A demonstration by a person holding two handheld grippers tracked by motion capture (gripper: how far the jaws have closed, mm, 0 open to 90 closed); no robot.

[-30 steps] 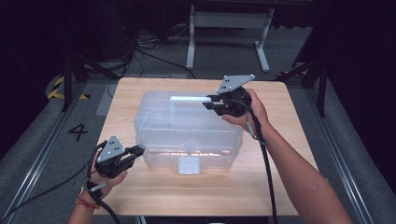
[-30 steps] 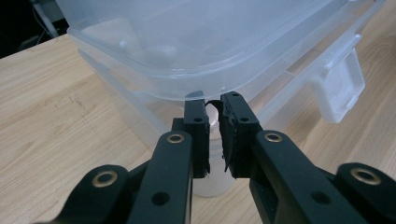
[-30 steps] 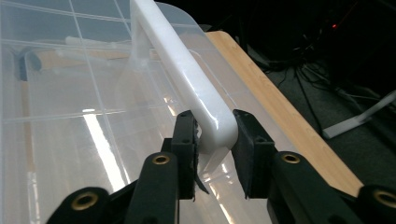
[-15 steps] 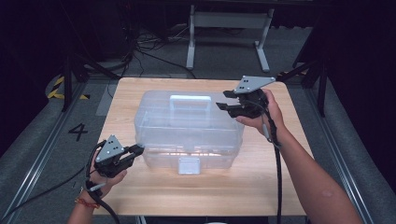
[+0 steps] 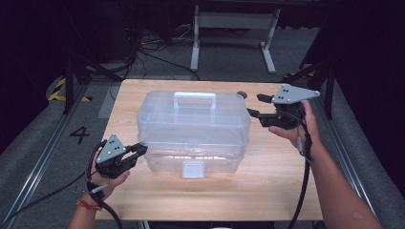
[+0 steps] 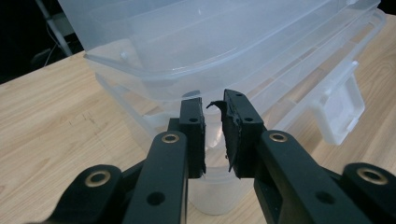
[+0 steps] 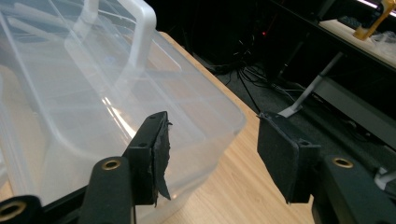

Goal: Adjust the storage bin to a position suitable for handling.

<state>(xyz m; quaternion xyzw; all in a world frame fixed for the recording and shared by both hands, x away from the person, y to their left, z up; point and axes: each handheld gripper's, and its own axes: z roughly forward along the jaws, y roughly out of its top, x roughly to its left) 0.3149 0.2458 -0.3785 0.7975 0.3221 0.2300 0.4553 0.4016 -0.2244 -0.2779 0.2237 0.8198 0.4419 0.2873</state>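
Now wooden table [image 5: 267,181], dark room, left tongs [image 5: 142,149] closed, right tongs [image 5: 254,106] just opening, empty.

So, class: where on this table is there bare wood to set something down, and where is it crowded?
Free: the front strip of the table before the clear box, and the left-rear corner. Crowded: beside the box's ends, where the left gripper and right gripper sit.

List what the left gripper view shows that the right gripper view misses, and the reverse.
Left gripper view: the left gripper, jaws nearly together at the lower edge of the clear plastic box, and the box's front latch off to one side.

Right gripper view: the right gripper, jaws apart with nothing between them after opening, the box's white handle, and the metal stand legs on the dark floor beyond.

Both: the clear box and the wooden table.
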